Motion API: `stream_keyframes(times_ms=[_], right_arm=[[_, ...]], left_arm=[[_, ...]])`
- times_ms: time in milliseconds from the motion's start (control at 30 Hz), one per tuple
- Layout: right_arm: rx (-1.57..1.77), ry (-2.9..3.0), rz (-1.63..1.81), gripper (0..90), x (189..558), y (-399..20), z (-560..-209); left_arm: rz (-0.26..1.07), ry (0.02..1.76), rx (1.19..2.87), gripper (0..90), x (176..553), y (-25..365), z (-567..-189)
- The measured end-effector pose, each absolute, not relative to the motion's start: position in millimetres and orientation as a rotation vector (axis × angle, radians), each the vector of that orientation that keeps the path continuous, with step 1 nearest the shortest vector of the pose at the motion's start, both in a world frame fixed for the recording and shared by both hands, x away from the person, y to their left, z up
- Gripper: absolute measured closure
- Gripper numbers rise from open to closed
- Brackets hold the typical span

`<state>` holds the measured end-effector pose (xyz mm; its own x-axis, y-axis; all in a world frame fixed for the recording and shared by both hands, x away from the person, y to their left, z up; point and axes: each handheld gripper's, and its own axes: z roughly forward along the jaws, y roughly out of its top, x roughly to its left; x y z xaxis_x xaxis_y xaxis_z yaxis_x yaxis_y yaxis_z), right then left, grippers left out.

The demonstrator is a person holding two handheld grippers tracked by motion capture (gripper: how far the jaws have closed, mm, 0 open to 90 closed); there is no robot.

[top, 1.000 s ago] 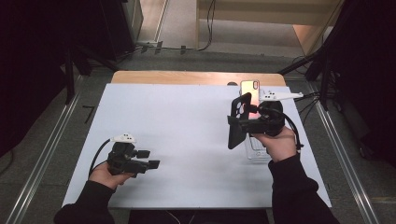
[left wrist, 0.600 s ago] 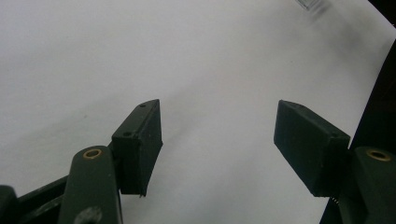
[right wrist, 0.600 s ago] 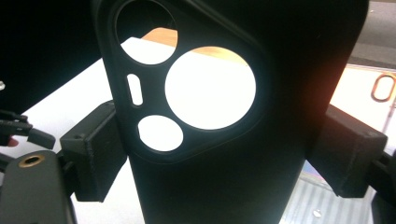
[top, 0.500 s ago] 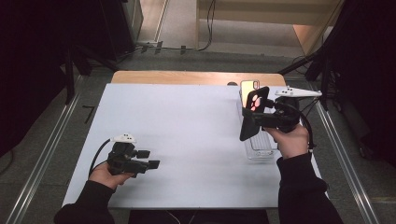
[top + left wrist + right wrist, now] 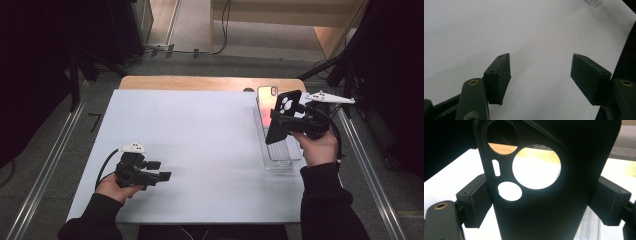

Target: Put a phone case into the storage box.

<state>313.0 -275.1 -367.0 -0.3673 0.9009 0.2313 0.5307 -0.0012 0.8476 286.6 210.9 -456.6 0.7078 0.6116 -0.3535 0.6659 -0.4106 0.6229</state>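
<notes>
— Fingers first, left side: how do mine stand?

— On the left gripper [image 5: 159,170] I have them spread wide with nothing between them, only bare white desk [image 5: 200,150] under the pads. That hand [image 5: 114,187] sits low at the near left of the desk, well apart from everything I'm working with.

— And on the right?

— The right gripper [image 5: 289,125] has its fingers [image 5: 475,200] drawn in narrow and clamped on the black phone case [image 5: 282,122]. From the right gripper view the pads press on the case's two long edges, just below the camera cut-outs, and the case [image 5: 549,195] stands up between them, cut-out end uppermost.

— Where does that put it over the desk?

— Lifted, tilted, hovering above the clear tray [image 5: 280,157] at the right side, with the phone [image 5: 267,107] lying just beyond it, its back glowing pink.

— So which step am I in?

— Carrying, I'd judge: case gripped, not yet set on anything. Next I'd need to bring it over the phone, level it, and line the cut-outs up with the phone's camera corner before lowering. My left fingers may have to steady the phone.
</notes>
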Motion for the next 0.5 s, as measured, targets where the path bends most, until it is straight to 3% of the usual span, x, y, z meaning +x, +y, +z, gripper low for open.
stream_keyframes(times_ms=[500], right_arm=[[1.540,1.824,1.274,12.0,332.9,-284.2,-382.2]], left_arm=[[-0.091,0.969,2.143,32.9,287.0,210.6,-456.8]])
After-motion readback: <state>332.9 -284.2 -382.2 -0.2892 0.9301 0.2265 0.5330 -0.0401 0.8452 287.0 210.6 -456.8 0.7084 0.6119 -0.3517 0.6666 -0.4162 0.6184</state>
